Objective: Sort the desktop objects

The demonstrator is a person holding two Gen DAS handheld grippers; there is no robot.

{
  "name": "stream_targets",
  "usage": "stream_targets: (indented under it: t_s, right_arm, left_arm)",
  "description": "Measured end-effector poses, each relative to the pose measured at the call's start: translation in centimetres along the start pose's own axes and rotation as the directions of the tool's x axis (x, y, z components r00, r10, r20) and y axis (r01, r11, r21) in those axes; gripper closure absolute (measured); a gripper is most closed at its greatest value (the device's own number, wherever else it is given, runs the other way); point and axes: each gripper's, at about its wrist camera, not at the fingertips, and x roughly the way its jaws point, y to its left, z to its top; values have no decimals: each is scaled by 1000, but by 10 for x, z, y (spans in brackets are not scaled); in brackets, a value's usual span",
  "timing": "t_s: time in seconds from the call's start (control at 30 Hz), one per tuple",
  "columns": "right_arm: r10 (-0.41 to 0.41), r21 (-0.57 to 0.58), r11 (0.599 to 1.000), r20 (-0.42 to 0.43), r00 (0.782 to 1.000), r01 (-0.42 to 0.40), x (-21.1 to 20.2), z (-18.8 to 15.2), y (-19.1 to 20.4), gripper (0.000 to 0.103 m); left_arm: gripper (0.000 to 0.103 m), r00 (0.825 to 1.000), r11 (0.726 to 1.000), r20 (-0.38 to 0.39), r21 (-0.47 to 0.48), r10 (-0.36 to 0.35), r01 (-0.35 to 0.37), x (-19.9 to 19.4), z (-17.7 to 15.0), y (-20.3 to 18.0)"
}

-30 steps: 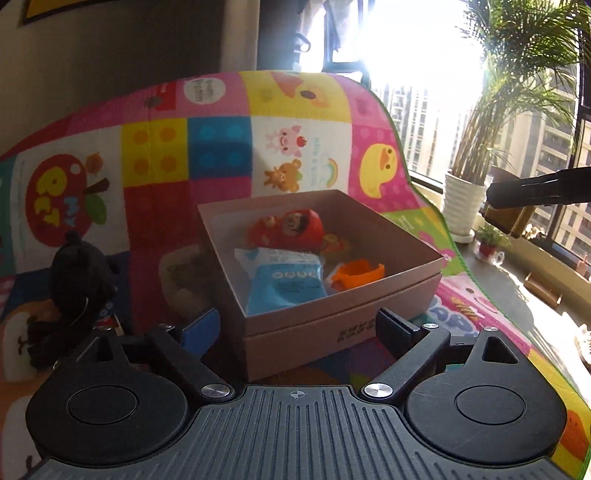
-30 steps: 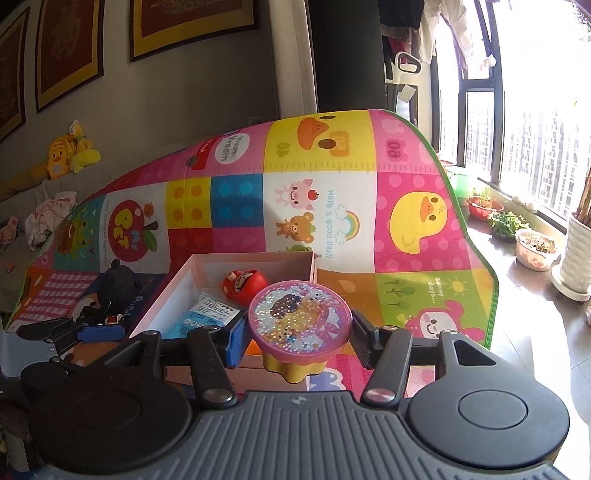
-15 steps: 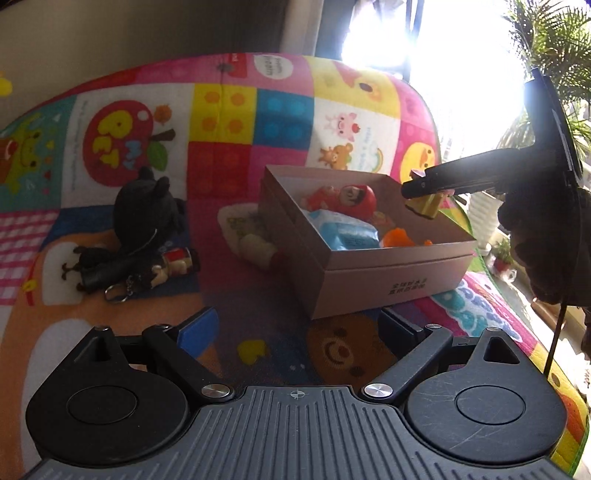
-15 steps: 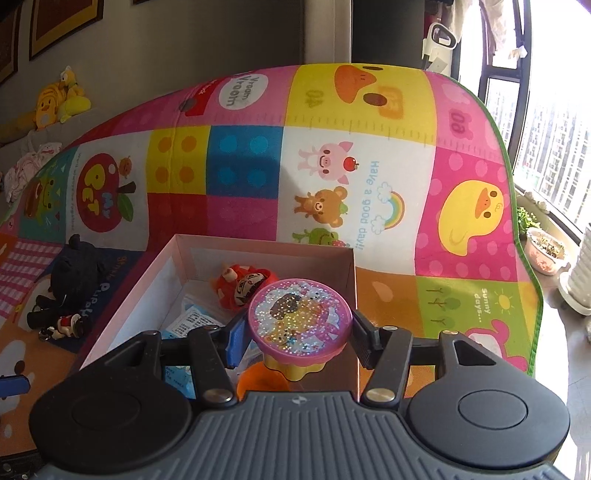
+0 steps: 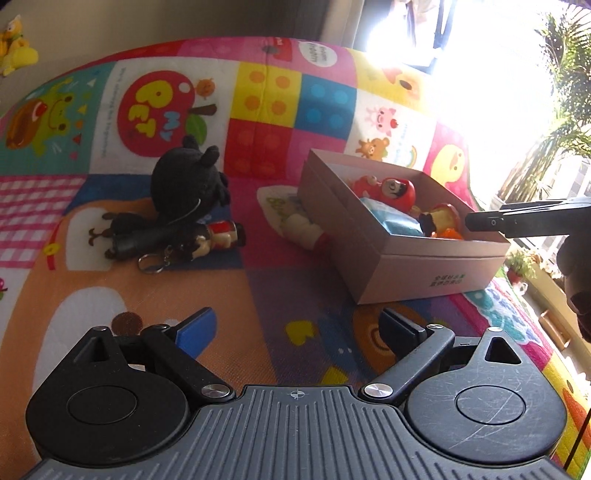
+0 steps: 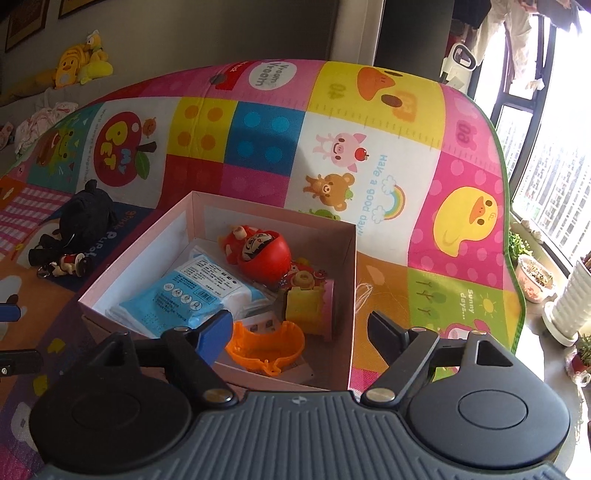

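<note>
Glitter toy [image 6: 310, 302] released into box [image 6: 352, 295], right gripper [image 6: 299, 328] empty (sideways)

Under me spreads a bright patchwork play mat [image 6: 424, 173] printed with ducks, a pig and a bear. To my far left, yellow plush toys [image 6: 79, 68] lie on a grey ledge against the wall, with framed pictures [image 6: 26, 22] above them. On my right, potted plants [image 6: 535, 275] and a white ribbed planter [image 6: 572, 299] stand along the sunlit window [image 6: 554, 129].
</note>
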Motion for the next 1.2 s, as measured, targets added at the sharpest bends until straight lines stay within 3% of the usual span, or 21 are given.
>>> stream_targets:
  t_s: [0.17,0.3,0.37,0.4,0.43,0.6,0.77,0.93,1.03,1.13,1.2]
  right_arm:
    - [85,-29,996,31,996,-84,-16,4,27,22]
    - [131,-109,987,82,988,-122,-23,14,67,23]
    - [126,-169,980,94,988,-109,-20,21,89,39]
    - [134,-200,973,81,988,-115,-17,26,100,54]
    - [149,-219,967,64,987,-132,-13,30,109,61]
    - [214,-268,939,-37,976,-216,14,54,150,64]
    - [108,-315,936,-159,981,-154,72,81,186,64]
    - [23,-333,935,-289,957,-123,119,85,199,64]
    - [-8,-365,924,-309,951,-111,124,78,203,64]
    - [-2,-393,911,-313,950,-127,115,68,206,77]
    - [22,-393,907,-317,948,-153,104,61,204,77]
  left_arm:
    - [3,999,999,25,-2,45,-45,-6,0,5]
    - [3,987,988,46,-29,151,-150,-11,1,22]
    - [3,980,980,43,-57,196,-193,-14,1,35]
    - [3,977,976,41,-75,209,-206,-16,1,43]
    - [3,975,973,40,-88,219,-215,-17,0,48]
    - [3,966,961,55,-131,253,-245,-26,-3,70]
    - [3,971,963,73,-162,229,-215,-30,-6,79]
    - [3,977,969,92,-175,194,-176,-34,-8,81]
    - [2,980,970,97,-188,176,-156,-34,-9,84]
    - [2,982,967,91,-210,168,-146,-33,-9,88]
    - [2,982,965,86,-217,170,-148,-32,-9,89]
